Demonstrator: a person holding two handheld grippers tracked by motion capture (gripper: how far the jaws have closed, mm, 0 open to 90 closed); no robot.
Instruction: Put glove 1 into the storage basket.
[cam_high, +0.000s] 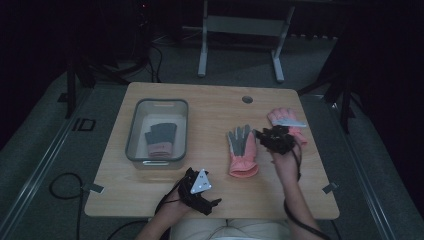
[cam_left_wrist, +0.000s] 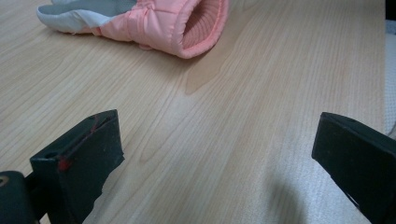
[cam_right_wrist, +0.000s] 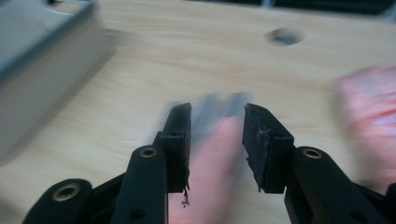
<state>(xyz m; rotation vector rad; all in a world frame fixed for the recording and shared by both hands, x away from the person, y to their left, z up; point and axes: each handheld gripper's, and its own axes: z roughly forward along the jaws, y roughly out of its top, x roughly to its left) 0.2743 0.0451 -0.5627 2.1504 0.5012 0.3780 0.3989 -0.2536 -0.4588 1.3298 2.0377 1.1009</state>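
A pink glove (cam_high: 242, 152) with a grey palm lies flat in the middle of the wooden table (cam_high: 210, 107), fingers pointing away from me. My right gripper (cam_high: 265, 136) hovers at its right edge, over the fingers. In the blurred right gripper view the jaws (cam_right_wrist: 217, 109) stand apart with the pink glove (cam_right_wrist: 212, 158) below and between them, and the pads do not press on it. My left gripper (cam_high: 204, 189) rests near the front edge. Its jaws (cam_left_wrist: 215, 126) are wide open over bare wood, facing the glove's cuff (cam_left_wrist: 187, 23).
A clear grey bin (cam_high: 134, 131) at the left holds another grey and pink glove (cam_high: 161, 139); its wall shows as bin (cam_right_wrist: 42, 60). A third pink glove (cam_high: 287, 120) lies at the right, also glove (cam_right_wrist: 369, 107). A cable hole (cam_high: 247, 99) sits near the far edge.
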